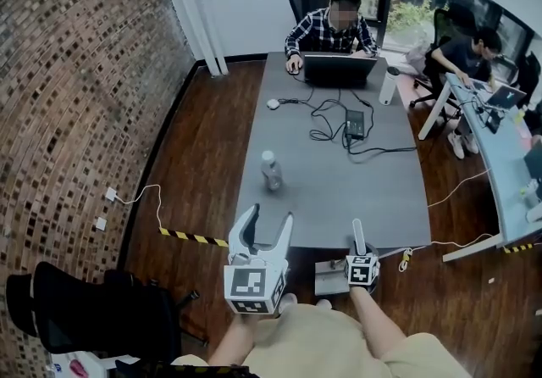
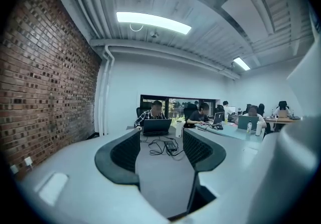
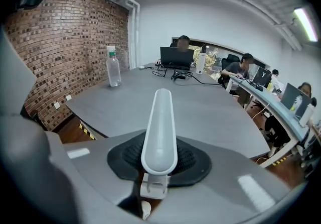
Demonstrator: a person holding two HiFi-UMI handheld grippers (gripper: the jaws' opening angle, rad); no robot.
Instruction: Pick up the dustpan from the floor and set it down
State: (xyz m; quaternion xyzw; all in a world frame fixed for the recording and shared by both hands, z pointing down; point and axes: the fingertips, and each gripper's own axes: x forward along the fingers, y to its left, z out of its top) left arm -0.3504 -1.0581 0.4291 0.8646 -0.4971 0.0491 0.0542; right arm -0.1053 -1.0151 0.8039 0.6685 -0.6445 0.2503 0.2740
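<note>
One dustpan point(image 1: 332, 278) | handle point(image 3: 160, 122) long axis runs forward between right gripper point(image 1: 360, 256) jaws, clamped on it | pan below, beside table point(image 1: 339, 198) edge | left gripper point(image 1: 269, 219) jaws apart, empty, farther off.

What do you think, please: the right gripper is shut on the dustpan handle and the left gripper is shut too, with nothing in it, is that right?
Not quite. The right gripper is shut on the dustpan handle, but the left gripper is open: the left gripper view shows its jaws apart, with nothing between them.
</note>
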